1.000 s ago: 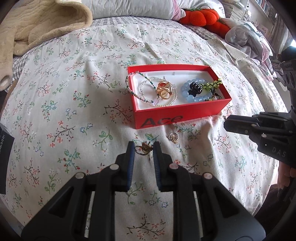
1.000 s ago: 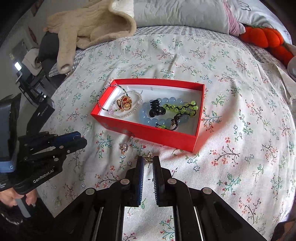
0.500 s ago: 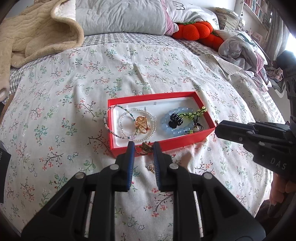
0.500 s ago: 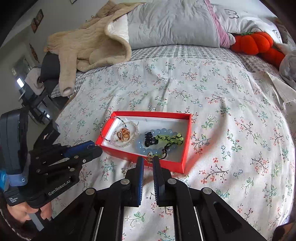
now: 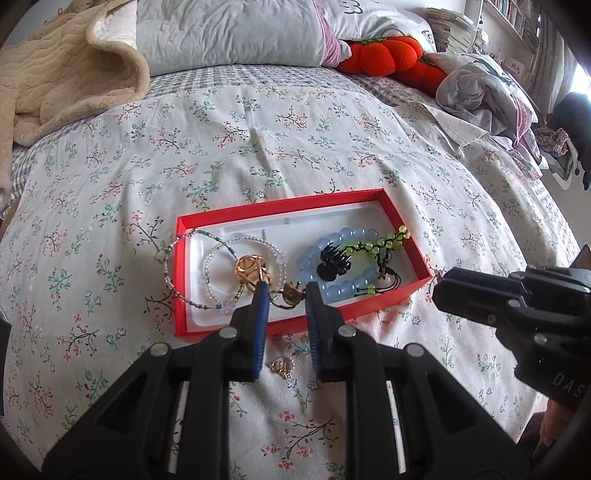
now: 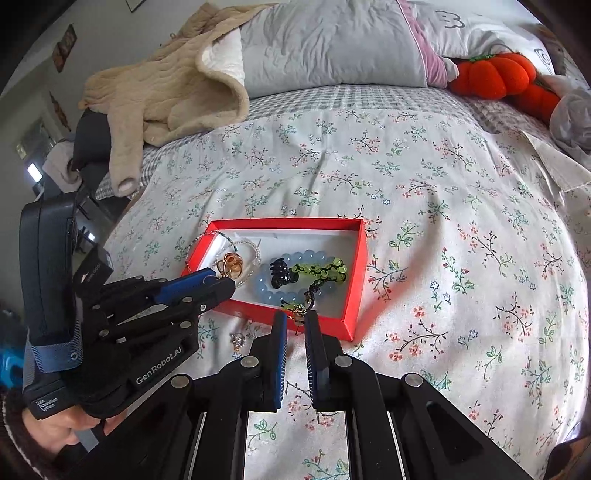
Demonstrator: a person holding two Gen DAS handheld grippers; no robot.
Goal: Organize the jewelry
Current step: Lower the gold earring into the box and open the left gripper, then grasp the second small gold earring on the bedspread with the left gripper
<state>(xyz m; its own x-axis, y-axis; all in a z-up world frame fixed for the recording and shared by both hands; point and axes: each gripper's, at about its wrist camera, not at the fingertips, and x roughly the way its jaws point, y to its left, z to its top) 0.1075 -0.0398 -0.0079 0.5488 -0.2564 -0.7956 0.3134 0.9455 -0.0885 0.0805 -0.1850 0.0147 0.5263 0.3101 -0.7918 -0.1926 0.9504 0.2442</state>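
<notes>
A red box [image 5: 295,208] with a white lining lies on the flowered bedspread; it also shows in the right wrist view [image 6: 356,273]. It holds thin bead bracelets [image 5: 207,266], a gold ornament [image 5: 251,267], a blue bead bracelet [image 5: 345,258], a black hair claw [image 5: 332,260] and a green bead cord [image 5: 384,242]. My left gripper [image 5: 284,291] is shut on a small gold piece [image 5: 291,293] above the box's near side. My right gripper [image 6: 295,317] is shut on a small gold earring [image 6: 298,313] at the box's near wall. A gold earring [image 5: 282,367] lies on the bedspread in front of the box.
A beige fleece blanket [image 5: 55,74] and a grey pillow [image 5: 229,33] lie at the back. Orange plush pumpkins [image 5: 388,55] and crumpled clothes [image 5: 487,92] are at the back right. A black box [image 6: 92,271] sits at the bed's left edge.
Both grippers have lifted their small gold pieces off the bedspread and carried them forward to the red box. One earring stays on the bedspread.
</notes>
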